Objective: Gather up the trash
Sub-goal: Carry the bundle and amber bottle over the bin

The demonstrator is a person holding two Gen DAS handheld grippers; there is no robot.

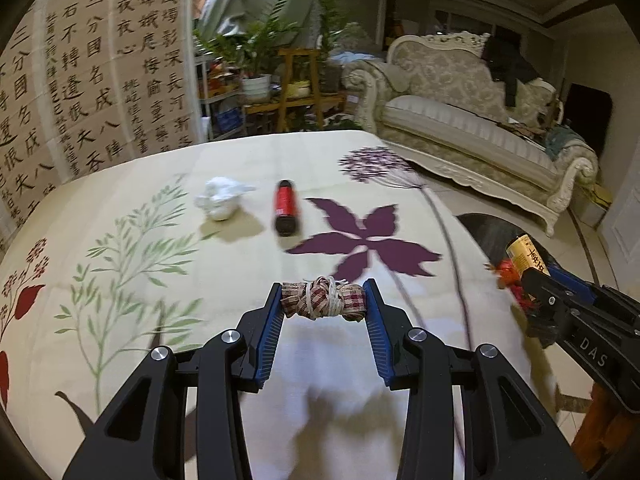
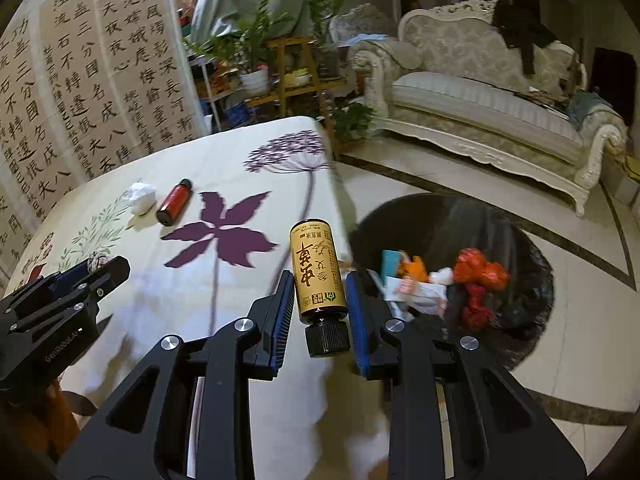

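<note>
L gripper [image 1: 324,300] squeezes a little cloth bundle [image 1: 323,299] tied w/ string, held sideways btwn its blue pads. R gripper [image 2: 318,292] is clamped on a yellow bottle [image 2: 319,272], cap toward the camera, bottom sticking out past the tips.

What could go wrong: bottle is smooth & only pinched at the sides, so it might slip & miss the black trash bag [image 2: 520,320], which sits just right of the R jaws. Bundle may sag out too.

Only the R view shows inside the bag. A red tube [image 1: 286,208] & white paper ball [image 1: 221,199] wait far ahead of the L jaws on the flowered cloth [image 1: 120,360].
</note>
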